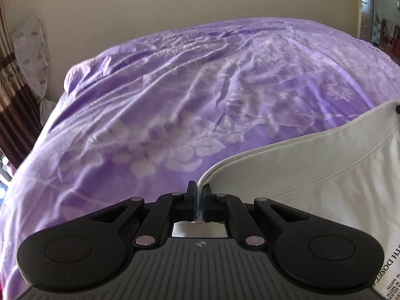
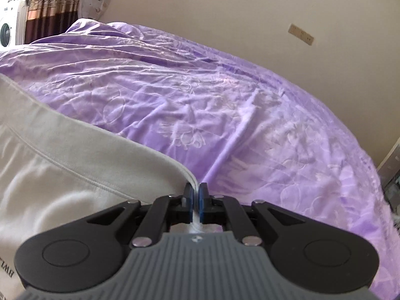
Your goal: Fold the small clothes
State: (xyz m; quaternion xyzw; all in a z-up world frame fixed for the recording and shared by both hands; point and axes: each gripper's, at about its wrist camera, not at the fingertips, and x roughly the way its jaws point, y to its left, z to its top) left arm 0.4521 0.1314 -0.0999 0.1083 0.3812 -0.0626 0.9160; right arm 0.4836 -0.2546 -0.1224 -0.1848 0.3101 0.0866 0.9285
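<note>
Both grippers, left gripper [image 1: 199,200] and right gripper [image 2: 195,201], clamp the white garment's [image 1: 312,175] hem, stretched between them over the bed [image 1: 175,87].

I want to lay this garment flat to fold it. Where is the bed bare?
The purple floral bedspread lies bare ahead, from the white garment's hem to the cream wall. The right wrist view shows bare spread to the garment's right too. Crowded only near the left gripper and right gripper, where the garment hangs.
</note>
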